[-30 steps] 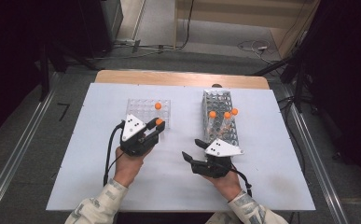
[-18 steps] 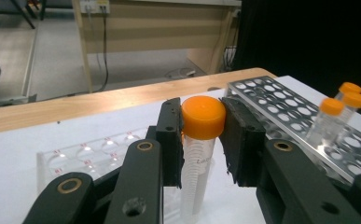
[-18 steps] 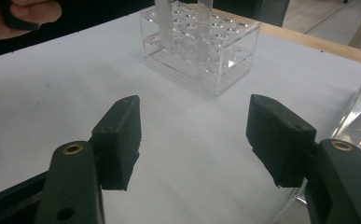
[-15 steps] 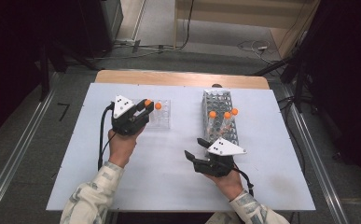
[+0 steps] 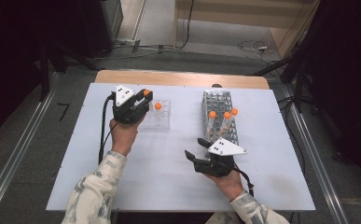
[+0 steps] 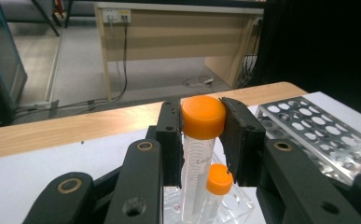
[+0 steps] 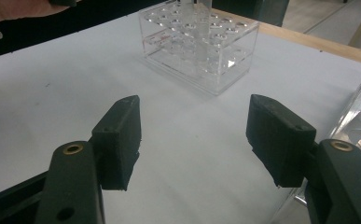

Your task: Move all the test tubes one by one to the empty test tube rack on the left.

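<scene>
High view: the left gripper (image 5: 143, 99) is clamped on an orange-capped tube (image 5: 146, 93) at the left edge of the clear rack (image 5: 162, 122), where a second capped tube (image 5: 157, 106) stands. The right gripper (image 5: 194, 148) rests on the white table (image 5: 169, 172), beside the metal rack (image 5: 220, 100).

Left gripper view: the jaws pinch the tube's cap; its clear, graduated body hangs upright above the clear rack.

Right gripper view: the jaws stand wide apart, holding nothing.

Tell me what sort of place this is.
Probably a lab or test room: a clear tube rack and a metal rack of orange-capped tubes on a white table, with cables on the floor.
</scene>
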A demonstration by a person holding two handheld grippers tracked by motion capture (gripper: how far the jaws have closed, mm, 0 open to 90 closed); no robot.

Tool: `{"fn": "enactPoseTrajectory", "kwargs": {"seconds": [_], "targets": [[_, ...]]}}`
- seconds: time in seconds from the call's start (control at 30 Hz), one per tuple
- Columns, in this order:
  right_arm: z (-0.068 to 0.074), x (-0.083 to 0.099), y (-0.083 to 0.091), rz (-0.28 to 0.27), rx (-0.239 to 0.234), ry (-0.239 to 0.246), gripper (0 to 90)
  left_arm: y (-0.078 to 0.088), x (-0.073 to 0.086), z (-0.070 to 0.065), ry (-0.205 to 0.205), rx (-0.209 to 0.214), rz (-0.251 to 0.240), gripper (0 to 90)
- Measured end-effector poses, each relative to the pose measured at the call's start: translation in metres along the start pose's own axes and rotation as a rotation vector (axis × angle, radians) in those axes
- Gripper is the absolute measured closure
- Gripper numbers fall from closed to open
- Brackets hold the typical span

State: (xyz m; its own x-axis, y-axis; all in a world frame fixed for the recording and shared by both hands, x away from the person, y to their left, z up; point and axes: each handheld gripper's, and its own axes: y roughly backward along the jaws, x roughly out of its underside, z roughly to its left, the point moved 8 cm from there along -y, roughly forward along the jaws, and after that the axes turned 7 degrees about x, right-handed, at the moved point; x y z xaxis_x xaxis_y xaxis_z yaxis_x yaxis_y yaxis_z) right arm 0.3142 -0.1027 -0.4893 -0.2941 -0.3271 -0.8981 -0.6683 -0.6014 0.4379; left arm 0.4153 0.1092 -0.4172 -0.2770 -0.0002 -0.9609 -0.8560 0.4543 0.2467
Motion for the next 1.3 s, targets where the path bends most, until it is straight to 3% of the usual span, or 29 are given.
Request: {"fn": "enactPoseTrajectory", "kwargs": {"seconds": [0.37, 0.7, 0.97, 1.3], "targets": [[0.0, 0.0, 0.001, -0.003, 0.0, 0.002, 33.6, -0.011, 0.012, 0.0, -0.025, -0.023, 0.04, 70.7], [0.0, 0.0, 0.001, -0.001, 0.0, 0.004, 33.7, -0.018, 0.032, 0.004, -0.003, -0.029, 0.077, 70.4], [0.0, 0.001, 0.0, 0.003, 0.0, 0.003, 33.7, -0.019, 0.038, 0.003, 0.003, -0.029, 0.093, 66.6], [-0.001, 0.001, 0.0, 0.0, 0.006, -0.001, 33.7, -0.014, 0.036, 0.003, 0.027, -0.017, 0.074, 63.5]]}}
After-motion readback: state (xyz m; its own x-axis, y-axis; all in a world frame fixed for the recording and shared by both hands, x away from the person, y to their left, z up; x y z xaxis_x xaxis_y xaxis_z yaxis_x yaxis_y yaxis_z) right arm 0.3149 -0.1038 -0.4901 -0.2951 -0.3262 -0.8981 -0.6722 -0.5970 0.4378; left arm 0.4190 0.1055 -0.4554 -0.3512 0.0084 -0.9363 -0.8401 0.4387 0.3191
